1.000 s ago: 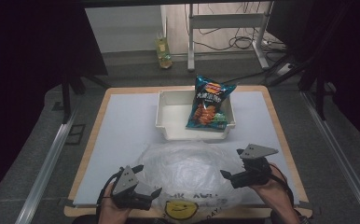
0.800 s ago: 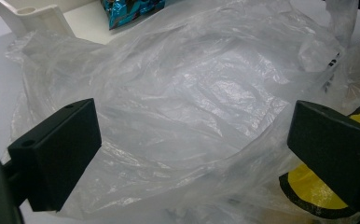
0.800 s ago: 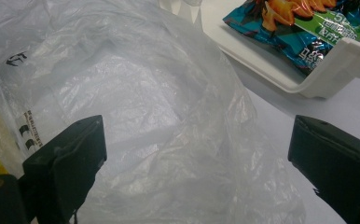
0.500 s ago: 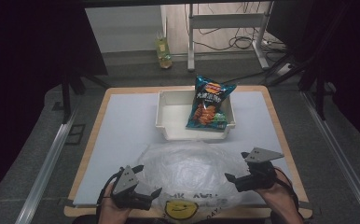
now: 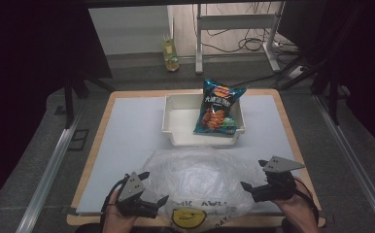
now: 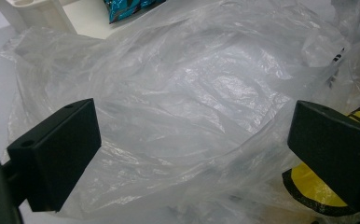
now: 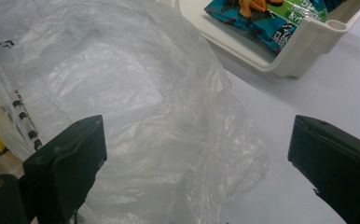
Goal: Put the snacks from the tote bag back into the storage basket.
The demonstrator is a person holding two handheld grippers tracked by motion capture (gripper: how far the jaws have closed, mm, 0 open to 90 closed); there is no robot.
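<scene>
We look down on a table [image 5: 127, 126] whose pale grey-white mat is framed by a light wooden edge; it takes up the middle and lower part of the high view. A crumpled clear plastic bag [image 5: 200, 182] lies at the lower centre of the frame, on the mat's near edge, with a yellow and black print showing at its bottom margin. Above it, at the centre, sits a white tray [image 5: 176, 128] holding a blue snack packet [image 5: 217, 109] that leans against the tray's right wall and far rim.

The left gripper [image 5: 159, 204], at the lower left, rests at the bag's left edge; we see in the left gripper view that its jaws stand wide apart, with the bag [image 6: 192, 107] spread across the gap between them. The right gripper [image 5: 246, 187], at the lower right, sits at the bag's right edge; in the right gripper view its jaws are likewise spread wide, the bag [image 7: 122, 93] lying between them toward the left jaw and bare mat toward the right one. We cannot tell whether either gripper touches the plastic.

Around the table the floor is dark grey. A metal rail [image 5: 52, 165] runs along the left side. At the top centre stand a yellowish bottle [image 5: 170, 53] and the legs of a white frame [image 5: 234, 24], with cables [image 5: 244, 43] on the floor behind.
</scene>
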